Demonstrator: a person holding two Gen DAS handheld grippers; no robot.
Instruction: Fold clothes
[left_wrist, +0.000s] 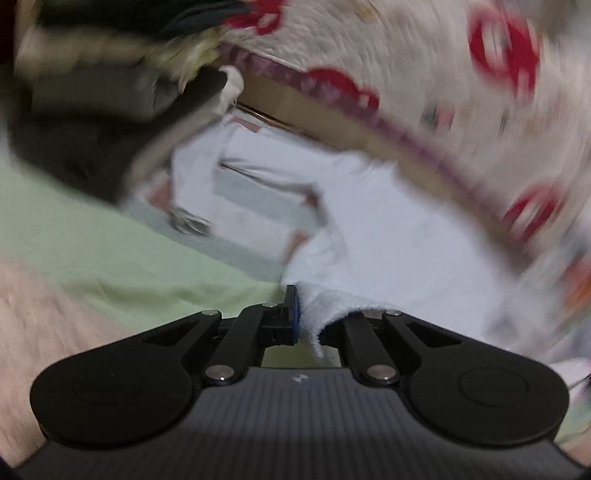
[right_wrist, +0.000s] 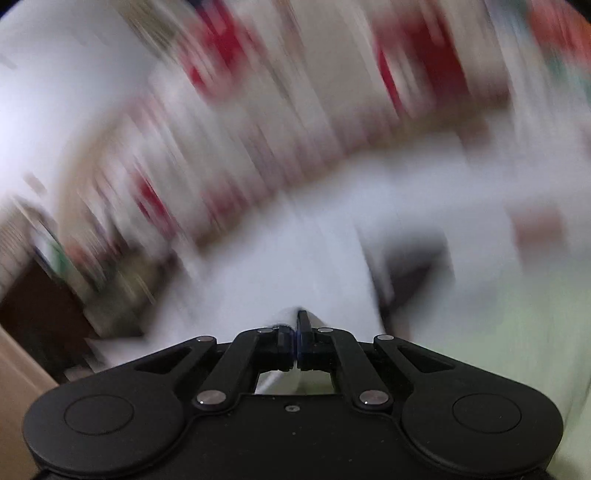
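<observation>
At my left gripper (left_wrist: 300, 314): jaws clamped on a thick white hem of the garment (left_wrist: 388, 251), which folds over the right finger and hides it; the left finger's blue pad presses the cloth.
At my right gripper (right_wrist: 297, 339): jaws drawn together on white cloth of the garment (right_wrist: 295, 266), which bunches around the fingertips and shows again through the opening just behind them.
Garment: white, spread forward from both grippers; in the left view it lies partly on the sheet and shows a grey rectangle with faint reddish marks, too blurred to read.
Sheet (left_wrist: 110, 236): pale green, under and left of the garment in the left view; the same green shows at the lower right of the right view.
Dark cloth (left_wrist: 74, 147): a grey and black heap beyond the sheet, upper left in the left view.
Blanket (left_wrist: 424, 74): cream with red shapes and a purplish border, beyond the garment and across the top of both views.
Sharpness: both views are motion-blurred, the right one heavily, so far details cannot be told.
</observation>
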